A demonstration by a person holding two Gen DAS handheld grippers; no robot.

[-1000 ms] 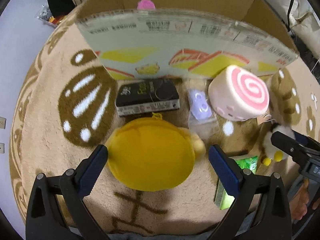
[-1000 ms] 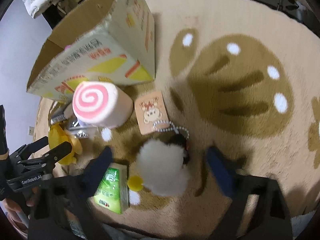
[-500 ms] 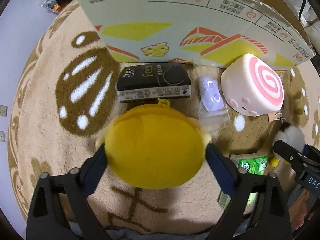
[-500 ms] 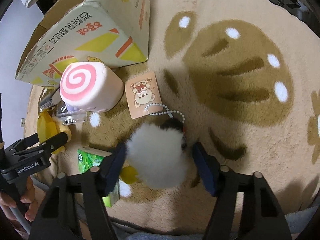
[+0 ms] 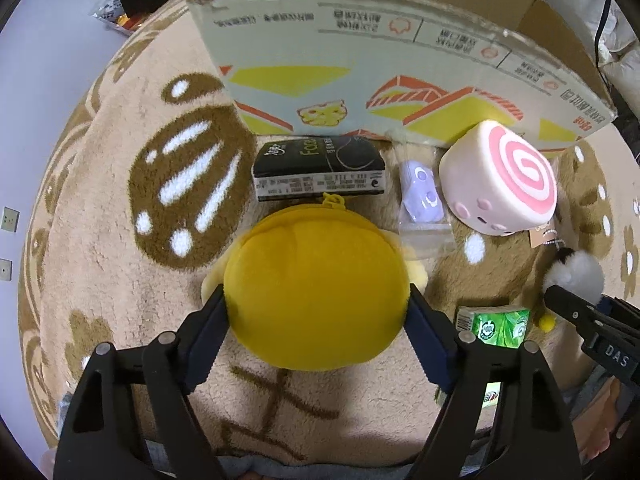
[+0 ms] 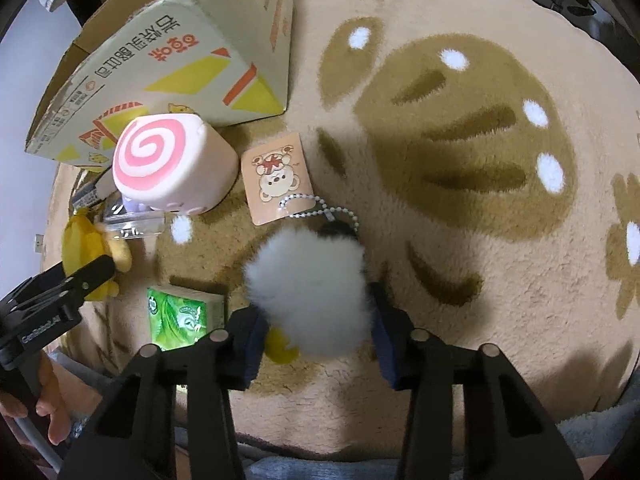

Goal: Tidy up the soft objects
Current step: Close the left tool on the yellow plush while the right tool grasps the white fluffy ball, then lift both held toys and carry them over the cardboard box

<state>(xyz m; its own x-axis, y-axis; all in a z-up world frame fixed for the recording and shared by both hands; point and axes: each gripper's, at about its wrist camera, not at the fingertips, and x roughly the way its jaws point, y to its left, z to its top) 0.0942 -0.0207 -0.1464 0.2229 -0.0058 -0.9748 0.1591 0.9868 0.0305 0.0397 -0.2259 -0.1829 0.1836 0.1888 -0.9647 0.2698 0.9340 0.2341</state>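
My left gripper (image 5: 316,332) is shut on a round yellow plush (image 5: 316,292), its pads pressed into both sides. My right gripper (image 6: 316,332) is shut on a white fluffy plush (image 6: 312,292) with a yellow foot and a bead chain; this plush also shows in the left wrist view (image 5: 576,274). A pink swirl-roll plush (image 5: 500,184) (image 6: 168,164) lies beside an open cardboard box (image 5: 400,64) (image 6: 168,64) on the rug. The yellow plush shows at the left of the right wrist view (image 6: 96,248).
A black "Face" box (image 5: 320,172) and a bagged purple item (image 5: 422,192) lie in front of the cardboard box. A green tissue pack (image 5: 500,326) (image 6: 182,316) and a bear card (image 6: 278,178) lie on the tan patterned rug (image 6: 480,160).
Both grippers closed from wide open onto their plush toys: the left onto the yellow plush, the right onto the white fluffy one. Both moved closer to the toys.
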